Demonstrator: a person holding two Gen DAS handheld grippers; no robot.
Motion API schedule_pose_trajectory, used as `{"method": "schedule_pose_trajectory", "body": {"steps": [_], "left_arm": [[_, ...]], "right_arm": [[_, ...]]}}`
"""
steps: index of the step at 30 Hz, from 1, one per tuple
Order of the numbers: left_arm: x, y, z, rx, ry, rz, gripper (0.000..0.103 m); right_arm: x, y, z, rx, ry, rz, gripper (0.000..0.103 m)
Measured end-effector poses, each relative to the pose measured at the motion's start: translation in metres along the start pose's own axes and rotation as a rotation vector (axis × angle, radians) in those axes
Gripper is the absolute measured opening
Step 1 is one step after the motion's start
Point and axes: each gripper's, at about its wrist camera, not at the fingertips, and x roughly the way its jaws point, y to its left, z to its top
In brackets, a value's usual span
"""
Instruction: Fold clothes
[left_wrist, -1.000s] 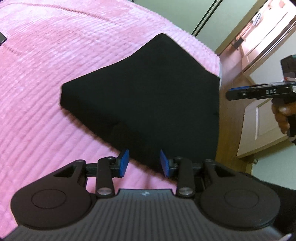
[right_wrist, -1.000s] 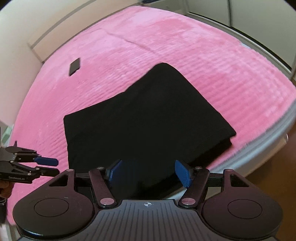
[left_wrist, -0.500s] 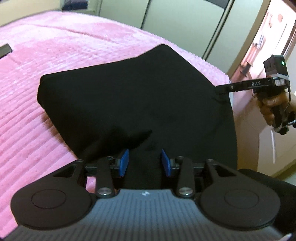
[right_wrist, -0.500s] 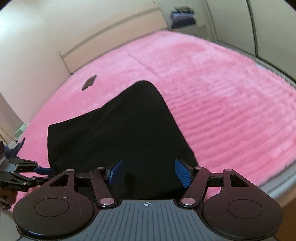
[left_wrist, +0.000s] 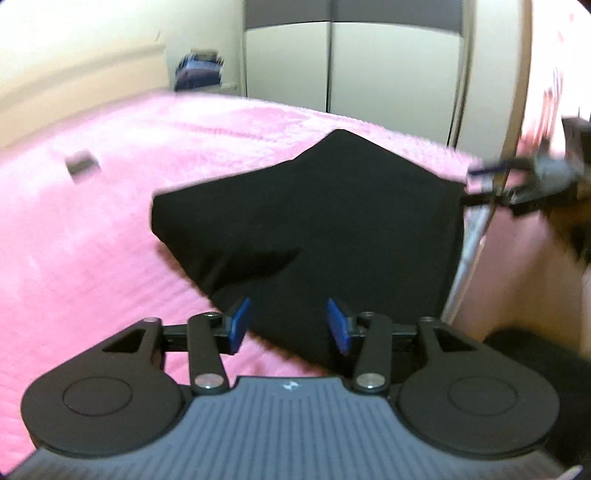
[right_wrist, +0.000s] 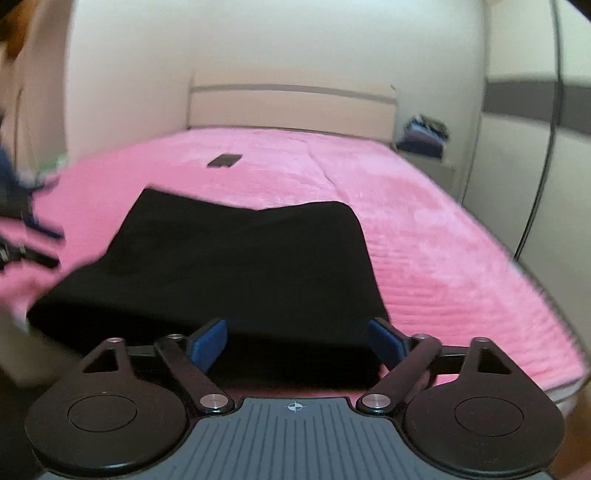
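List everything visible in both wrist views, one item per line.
garment: 1, black, folded, on the bed's near edge
bedspread: 1, pink, covering the bed
phone-like slab: 1, dark, on the bedspread beyond the garment
headboard: 1, beige, far end of the bed
clothes pile: 1, blue and dark, on a stand beside the headboard
wardrobe: 1, pale with a grey band, beyond the bed
left gripper: 1, black, blue fingers open, at the garment's near edge
right gripper: 1, black, blue fingers open, at the garment's near edge

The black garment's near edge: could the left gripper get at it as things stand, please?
Probably yes. The left gripper is open, and the black garment on the pink bedspread shows between its pads with nothing in the way; contact itself is unclear.
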Motion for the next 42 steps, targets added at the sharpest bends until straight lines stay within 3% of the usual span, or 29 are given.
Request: {"method": "schedule_pose_trajectory", "body": {"steps": [1,3,8,11,13,15,20,24,28,30,32,34,35,36,37,39,42], "left_arm": [[-0.008,-0.014,-0.003,0.063,0.003,0.026,0.051],[-0.018,-0.041,-0.01,0.194,0.001,0.058,0.063],[-0.013,-0.101,-0.025,0.486,-0.001,0.096,0.065],[0.006,-0.126,-0.033,0.667,0.022,0.124,0.065],[0.018,-0.134,-0.036,0.753,0.029,0.146,0.063],[0.028,-0.131,-0.035,0.797,0.04,0.182,0.045],[0.025,-0.116,-0.023,0.8,0.038,0.151,0.032],[0.019,-0.098,-0.01,0.674,0.024,0.085,0.026],[0.005,-0.061,0.014,0.463,-0.006,-0.009,0.025],[-0.004,-0.051,0.023,0.424,-0.022,-0.034,0.025],[-0.004,-0.059,0.014,0.472,-0.024,-0.004,0.025],[-0.004,-0.069,0.004,0.528,-0.025,0.03,0.026],[-0.004,-0.074,-0.001,0.555,-0.025,0.048,0.028],[-0.004,-0.079,-0.006,0.583,-0.026,0.065,0.031],[-0.004,-0.084,-0.011,0.611,-0.026,0.083,0.034],[-0.004,-0.093,-0.021,0.667,-0.027,0.118,0.045],[-0.004,-0.108,-0.036,0.75,-0.029,0.171,0.052]], "right_arm": [[-0.006,0.006,-0.003,-0.052,0.007,0.001,0.087],[-0.013,0.021,-0.008,-0.175,0.02,0.028,0.087],[-0.008,0.063,-0.01,-0.437,0.028,0.08,0.087],[0.004,0.077,-0.008,-0.495,0.026,0.104,0.087],[0.012,0.081,-0.007,-0.51,0.03,0.113,0.087],[0.02,0.085,-0.006,-0.526,0.035,0.116,0.087],[0.021,0.096,-0.008,-0.62,0.03,0.103,0.087],[0.033,0.109,-0.011,-0.757,0.026,0.107,0.087],[0.048,0.117,-0.013,-0.893,0.016,0.072,0.087],[0.055,0.118,-0.01,-0.919,0.014,0.065,0.087],[0.063,0.117,-0.007,-0.93,0.016,0.061,0.086],[0.07,0.117,-0.003,-0.93,0.023,0.063,0.051],[0.074,0.117,-0.002,-0.93,0.035,0.069,0.05],[0.078,0.118,-0.002,-0.931,0.046,0.075,0.043],[0.08,0.119,-0.004,-0.931,0.051,0.079,0.029],[0.083,0.122,-0.007,-0.926,0.056,0.08,0.025],[0.085,0.125,-0.008,-0.902,0.062,0.074,0.021]]}}
